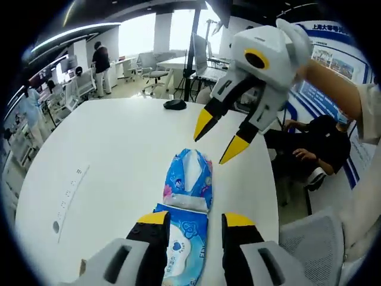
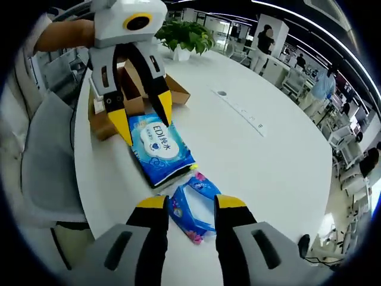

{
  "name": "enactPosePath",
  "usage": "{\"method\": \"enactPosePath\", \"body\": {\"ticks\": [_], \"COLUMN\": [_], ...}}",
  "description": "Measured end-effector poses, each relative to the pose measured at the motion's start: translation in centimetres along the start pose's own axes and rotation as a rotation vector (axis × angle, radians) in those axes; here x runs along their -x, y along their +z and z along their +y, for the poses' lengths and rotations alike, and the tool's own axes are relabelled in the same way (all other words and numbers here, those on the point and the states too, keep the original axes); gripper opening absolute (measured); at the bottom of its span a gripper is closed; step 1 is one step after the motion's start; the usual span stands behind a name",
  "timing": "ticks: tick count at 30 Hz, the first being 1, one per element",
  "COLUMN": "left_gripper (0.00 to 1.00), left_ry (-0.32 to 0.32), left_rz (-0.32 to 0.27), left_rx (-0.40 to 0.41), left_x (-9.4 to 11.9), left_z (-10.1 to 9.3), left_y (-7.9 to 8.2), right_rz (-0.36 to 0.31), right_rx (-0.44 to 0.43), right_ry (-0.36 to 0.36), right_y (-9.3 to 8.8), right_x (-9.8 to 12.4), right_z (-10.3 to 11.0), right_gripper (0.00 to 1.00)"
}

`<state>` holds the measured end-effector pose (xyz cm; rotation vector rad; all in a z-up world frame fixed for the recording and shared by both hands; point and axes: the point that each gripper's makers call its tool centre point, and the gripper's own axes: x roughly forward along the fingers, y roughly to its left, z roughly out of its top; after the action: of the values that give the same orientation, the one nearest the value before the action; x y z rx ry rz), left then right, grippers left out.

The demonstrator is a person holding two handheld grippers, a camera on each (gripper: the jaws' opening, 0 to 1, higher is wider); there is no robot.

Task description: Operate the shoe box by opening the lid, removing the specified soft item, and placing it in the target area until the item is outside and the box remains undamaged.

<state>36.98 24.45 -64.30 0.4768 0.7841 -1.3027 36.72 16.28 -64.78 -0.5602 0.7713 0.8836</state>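
So both soft packs are already out on the round white worktop (image 2: 250, 155): a flat blue wet-wipe pack with a white oval label (image 2: 159, 147) and, touching its near end, a smaller blue floral tissue pack (image 2: 191, 205). The open brown cardboard shoe box (image 2: 134, 98) sits behind them at about 11 o'clock in the right gripper view, flaps up, near the worktop edge. The left tool (image 2: 143, 122) hangs over the far end of the wipe pack with its yellow-tipped jaws spread apart and nothing between them; one tip looks like it's right at the pack's edge, but I can't tell if it's actually touching. The right tool (image 1: 219, 138) hovers above the floral pack, jaws also apart and empty, off at 1 o'clock in the left gripper view. My guess is the removal part is basically done. What could go wrong: the left tool is very close to the box, so a careless swing toward 11 o'clock could catch a flap and crease or tear it. Also the wipe pack is slick plastic, so a nudge could slide it into the tissue pack and push that toward the worktop edge.
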Motion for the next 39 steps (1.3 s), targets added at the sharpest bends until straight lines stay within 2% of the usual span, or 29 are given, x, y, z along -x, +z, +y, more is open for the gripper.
{"method": "enactPosePath", "body": {"ticks": [10,18,39], "left_gripper": [0.45,0.48,0.57], "left_ry": [0.073,0.133,0.271], "left_rz": [-0.055,-0.087,-0.164], "left_rx": [0.083,0.144,0.259], "left_x": [4.7,8.4,15.3], "left_z": [0.4,0.5,0.7], "left_y": [-2.2,-5.2,-11.2], "right_rz": [-0.018,-0.051,-0.070], "right_rx": [0.026,0.054,0.159], "right_ry": [0.036,0.076,0.207], "right_y": [2.2,4.5,8.8], "right_x": [0.3,0.2,-2.3], "right_z": [2.9,5.4,11.0], "right_gripper": [0.36,0.39,0.44]}}
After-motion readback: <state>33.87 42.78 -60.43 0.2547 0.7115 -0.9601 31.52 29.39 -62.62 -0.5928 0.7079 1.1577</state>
